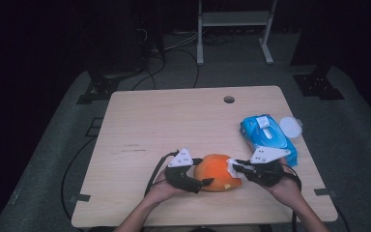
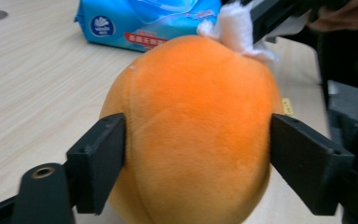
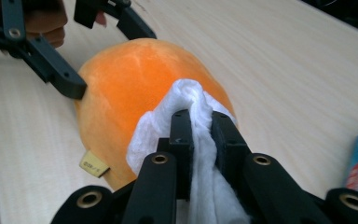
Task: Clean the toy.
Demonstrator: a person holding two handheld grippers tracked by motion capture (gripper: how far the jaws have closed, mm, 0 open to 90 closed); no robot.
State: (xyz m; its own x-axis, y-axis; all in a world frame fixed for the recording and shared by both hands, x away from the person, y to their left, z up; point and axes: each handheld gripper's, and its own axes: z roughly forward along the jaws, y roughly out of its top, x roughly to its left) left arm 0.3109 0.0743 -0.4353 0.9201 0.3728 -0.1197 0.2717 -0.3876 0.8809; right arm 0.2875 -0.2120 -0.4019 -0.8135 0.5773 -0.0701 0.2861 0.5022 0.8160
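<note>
An orange plush toy [image 1: 215,171] lies on the wooden table [image 1: 174,125] near its front edge. My left gripper [image 1: 202,172] grips it from the left, one black jaw pressed on each side of the plush toy [image 2: 191,121]. My right gripper [image 3: 200,126] is shut on a white wipe [image 3: 186,98] and holds it against the upper right of the plush toy [image 3: 130,79]. From the left gripper view the wipe [image 2: 235,25] sits on the toy's far top. A small yellow tag [image 3: 93,164] sticks out at the toy's base.
A blue pack of wet wipes [image 1: 268,137] lies to the right behind the toy, with a round white lid [image 1: 290,126] beside it near the table's right edge. A cable hole [image 1: 229,99] sits at the back. Cables trail from both grippers.
</note>
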